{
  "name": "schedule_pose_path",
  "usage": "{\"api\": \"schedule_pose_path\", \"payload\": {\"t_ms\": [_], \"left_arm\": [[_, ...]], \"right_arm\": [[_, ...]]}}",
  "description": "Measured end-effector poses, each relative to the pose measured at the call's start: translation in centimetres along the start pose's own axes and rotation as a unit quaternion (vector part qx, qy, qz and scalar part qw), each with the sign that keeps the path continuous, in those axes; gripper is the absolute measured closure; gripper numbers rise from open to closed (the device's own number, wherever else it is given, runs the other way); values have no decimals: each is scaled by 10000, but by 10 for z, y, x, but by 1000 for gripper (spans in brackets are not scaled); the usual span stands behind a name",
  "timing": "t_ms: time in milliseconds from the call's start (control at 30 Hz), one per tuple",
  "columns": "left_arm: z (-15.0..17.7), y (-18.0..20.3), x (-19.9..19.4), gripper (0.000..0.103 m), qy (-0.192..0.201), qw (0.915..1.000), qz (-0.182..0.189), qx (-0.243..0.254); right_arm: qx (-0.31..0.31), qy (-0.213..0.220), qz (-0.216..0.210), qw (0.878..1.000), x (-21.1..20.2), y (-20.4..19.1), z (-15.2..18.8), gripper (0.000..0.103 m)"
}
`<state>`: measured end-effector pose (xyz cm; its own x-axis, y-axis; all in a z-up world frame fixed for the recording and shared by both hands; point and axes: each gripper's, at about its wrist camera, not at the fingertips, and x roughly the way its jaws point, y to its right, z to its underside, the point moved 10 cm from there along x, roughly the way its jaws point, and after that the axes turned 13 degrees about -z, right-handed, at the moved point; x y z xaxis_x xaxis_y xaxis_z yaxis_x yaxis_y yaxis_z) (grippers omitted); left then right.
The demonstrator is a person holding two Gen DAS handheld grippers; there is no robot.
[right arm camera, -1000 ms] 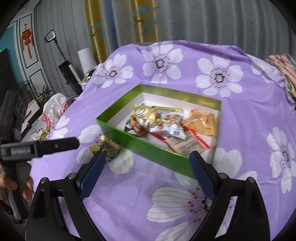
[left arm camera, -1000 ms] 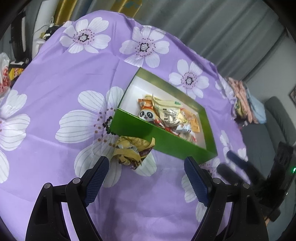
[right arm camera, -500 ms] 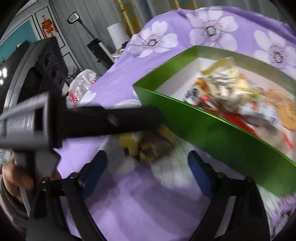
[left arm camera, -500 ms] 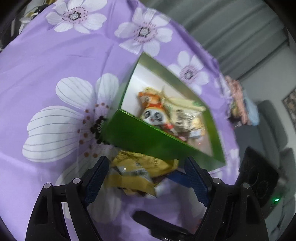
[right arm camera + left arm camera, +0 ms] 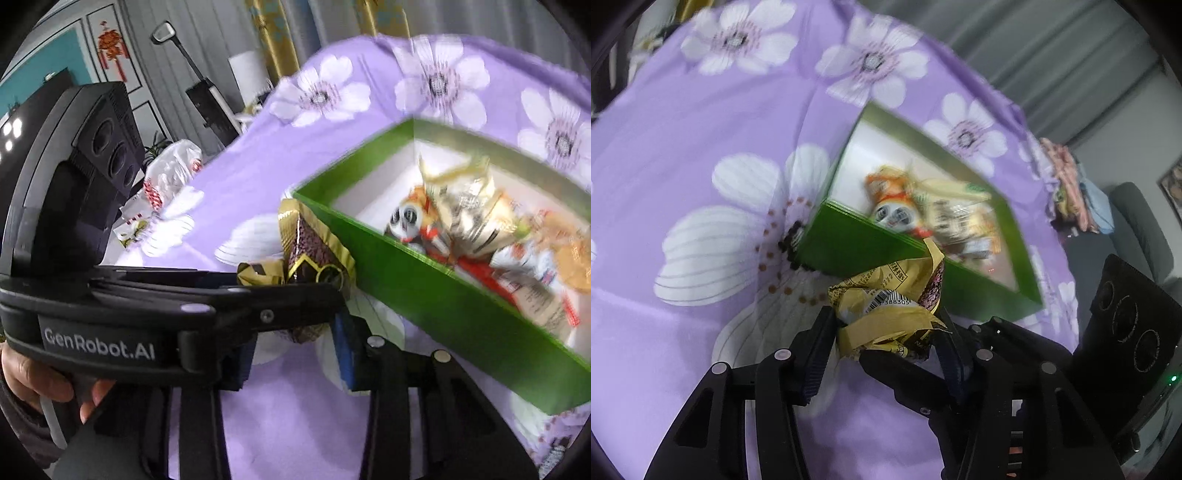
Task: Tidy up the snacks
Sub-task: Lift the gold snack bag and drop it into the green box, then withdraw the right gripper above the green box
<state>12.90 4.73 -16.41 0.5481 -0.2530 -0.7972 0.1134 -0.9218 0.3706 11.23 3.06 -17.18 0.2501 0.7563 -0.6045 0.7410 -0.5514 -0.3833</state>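
A gold and dark crumpled snack packet (image 5: 886,310) sits between the fingers of my left gripper (image 5: 886,339), which is shut on it, just in front of the green box (image 5: 849,254). The box holds several snack packets, one with a panda face (image 5: 894,218). In the right wrist view the same packet (image 5: 310,251) shows at the box's near corner (image 5: 406,280), with the left gripper's body (image 5: 147,306) crossing in front. My right gripper (image 5: 295,354) is closed in on the packet's lower end, jaws narrow.
A purple cloth with white flowers (image 5: 701,184) covers the table. A white plastic bag (image 5: 170,170) lies at the table's far left edge. Folded clothes (image 5: 1067,188) and a grey sofa (image 5: 1137,221) are beyond the right edge.
Both grippers moved in on the loose packet by the box and closed from wide open. The packet is now lifted between the fingers, against the box's near wall.
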Motion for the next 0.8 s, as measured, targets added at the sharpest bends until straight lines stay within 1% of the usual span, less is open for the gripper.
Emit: {"api": "schedule_pose_path", "payload": {"t_ms": [100,200,300,367,433,467,500,533,567,600,633,733,800], "left_arm": [[-15,18,-30,50,308,9994,102,139],[-39,43,-50,50,573,9974,190,383],[-69,76,-53,50,817,9941,231,673],[-86,93,-42,50,842,9927,204,839],[-100,105,-24,43,723,9934,235,856],[-105,109,-14,32,624,9944,242,815],[-109,109,-8,18,577,9954,168,742],[-113,109,-5,12,586,9959,69,692],[-115,110,-5,4,638,9957,13,669],[-117,110,-7,2,720,9953,-46,651],[-118,110,-9,2,779,9946,-128,672],[-114,103,-14,1,800,9915,-655,794],[-109,100,-19,1,767,9917,-692,762]], "right_arm": [[-316,298,93,9990,-29,-14,-23,66],[-490,586,294,9966,-58,-12,-51,65],[-516,894,543,9932,-83,10,-79,63],[-445,913,732,9921,-91,30,-88,61],[-207,847,846,9926,-91,57,-95,61],[-97,814,961,9920,-92,69,-96,61],[0,791,1072,9911,-94,78,-95,56],[54,789,1131,9904,-96,85,-94,54],[73,817,1168,9898,-101,89,-93,54],[87,831,1214,9891,-102,91,-93,49],[108,842,1265,9883,-106,93,-92,42],[201,826,1398,9865,-117,96,-86,34],[248,813,1485,9853,-125,94,-83,30]]}}
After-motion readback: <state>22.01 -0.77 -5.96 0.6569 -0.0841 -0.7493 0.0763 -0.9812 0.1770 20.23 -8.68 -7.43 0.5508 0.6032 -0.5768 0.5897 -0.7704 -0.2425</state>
